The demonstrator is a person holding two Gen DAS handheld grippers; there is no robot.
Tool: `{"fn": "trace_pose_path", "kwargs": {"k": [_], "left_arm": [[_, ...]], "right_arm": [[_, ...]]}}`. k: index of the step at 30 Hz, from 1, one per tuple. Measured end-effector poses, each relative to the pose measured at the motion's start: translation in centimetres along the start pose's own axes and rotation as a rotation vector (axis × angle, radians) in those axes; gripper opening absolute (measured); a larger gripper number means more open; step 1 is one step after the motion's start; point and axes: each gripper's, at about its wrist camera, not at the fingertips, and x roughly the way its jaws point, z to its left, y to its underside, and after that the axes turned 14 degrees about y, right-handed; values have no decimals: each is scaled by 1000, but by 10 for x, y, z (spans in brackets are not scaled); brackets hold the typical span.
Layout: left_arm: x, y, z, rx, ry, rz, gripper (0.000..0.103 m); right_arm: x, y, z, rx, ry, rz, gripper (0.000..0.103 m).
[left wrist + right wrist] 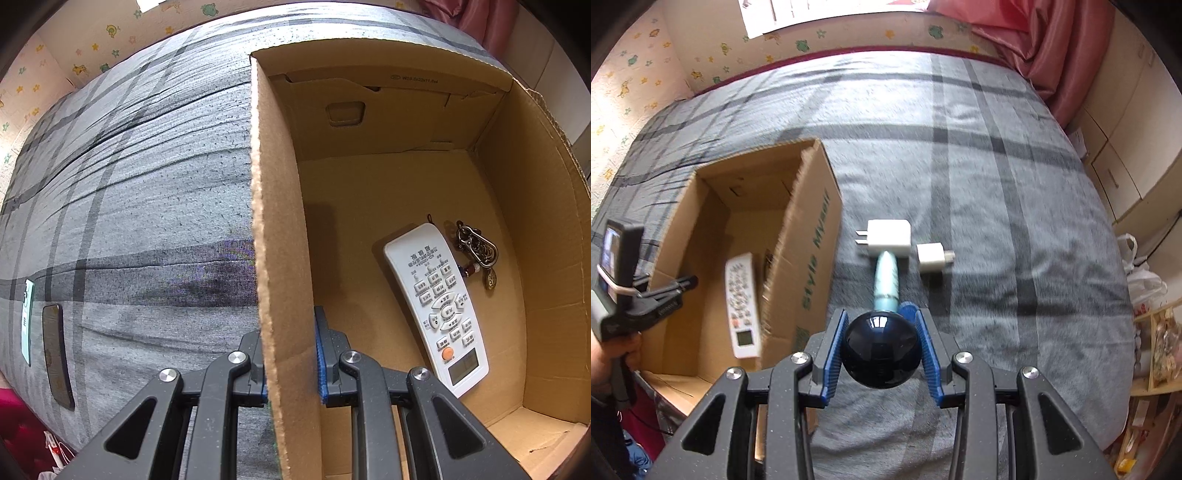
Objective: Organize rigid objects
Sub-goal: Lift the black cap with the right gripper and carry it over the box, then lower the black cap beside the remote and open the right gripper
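Clamped in the right tongs (881,354), that glossy round-headed tool (880,353) could slip out over the bed (1015,221) (left tongs (290,363) pinch the box wall (280,258))

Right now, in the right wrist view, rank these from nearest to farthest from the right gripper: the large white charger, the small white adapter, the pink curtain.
From the right gripper, shut on the dark blue ball-ended tool:
1. Large white charger, straight ahead on the bed, and small white adapter, just to its right: too close to call.
2. Pink curtain, far corner, upper right.
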Motion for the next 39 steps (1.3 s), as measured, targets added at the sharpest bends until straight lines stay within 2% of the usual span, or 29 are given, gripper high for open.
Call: {"fn": "trace_pose_path", "kwargs": {"k": [9, 16, 29, 39], "left_arm": [[0, 0, 2, -2, 9, -1, 19], [0, 1, -1, 9, 18, 0, 15], [-2, 2, 0, 1, 34, -7, 14], [-2, 2, 2, -1, 39, -6, 14]], "right_arm": [[-25, -29, 34, -62, -47, -52, 40], [-28, -45, 71, -109, -89, -63, 40], [-3, -60, 136, -168, -114, -35, 40], [29, -62, 159, -172, -101, 3, 40]]}}
